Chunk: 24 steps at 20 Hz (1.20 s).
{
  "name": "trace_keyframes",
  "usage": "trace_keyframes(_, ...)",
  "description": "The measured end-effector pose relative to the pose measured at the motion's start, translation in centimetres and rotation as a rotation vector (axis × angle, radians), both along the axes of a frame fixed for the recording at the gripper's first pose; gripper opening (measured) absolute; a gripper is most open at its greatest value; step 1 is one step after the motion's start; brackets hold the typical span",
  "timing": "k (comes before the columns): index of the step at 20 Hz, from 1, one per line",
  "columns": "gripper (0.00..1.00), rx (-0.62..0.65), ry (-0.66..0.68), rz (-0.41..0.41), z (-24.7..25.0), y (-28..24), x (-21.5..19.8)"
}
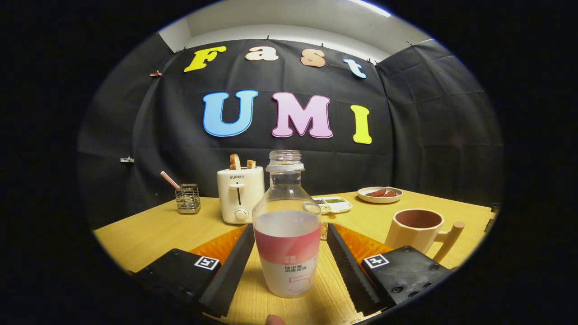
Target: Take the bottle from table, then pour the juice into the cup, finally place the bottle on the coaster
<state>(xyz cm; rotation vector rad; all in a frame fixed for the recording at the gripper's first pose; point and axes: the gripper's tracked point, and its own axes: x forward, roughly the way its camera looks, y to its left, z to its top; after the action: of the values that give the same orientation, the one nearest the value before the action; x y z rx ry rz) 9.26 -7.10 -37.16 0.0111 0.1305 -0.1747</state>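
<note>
Far left on the wooden table stands a wire holder with a striped straw, then a white toaster holding toast. The uncapped juice bottle stands upright between the gripper's spread fingers, untouched, hiding part of a divided snack tray. Rightward sit a plate of sausages and the pink cup, partly hidden by the right finger.

"SUPOR" on the toaster, bottle label print too small to read
</note>
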Motion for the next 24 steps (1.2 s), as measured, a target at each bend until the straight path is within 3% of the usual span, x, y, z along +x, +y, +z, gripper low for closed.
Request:
trace_keyframes(2, 0.96, 0.004, -0.001, 0.022, -0.1, 0.4, 0.4)
trace_keyframes(3, 0.77, 0.006, -0.001, 0.038, -0.3, 0.6, 0.4)
trace_keyframes(8, 0.76, 0.011, 0.0, 0.048, 0.1, 0.7, 0.1)
trace_keyframes(11, 0.75, 0.048, 0.029, 0.0, 0.1, -0.1, 0.5)
trace_keyframes(14, 0.75, 0.1, 0.021, 0.0, 2.7, 0.3, 0.6)
trace_keyframes(18, 0.75, 0.349, 0.003, -0.013, 5.6, 0.5, 0.9)
trace_keyframes(24, 0.74, 0.577, 0.004, -0.086, 7.2, -1.1, -1.0)
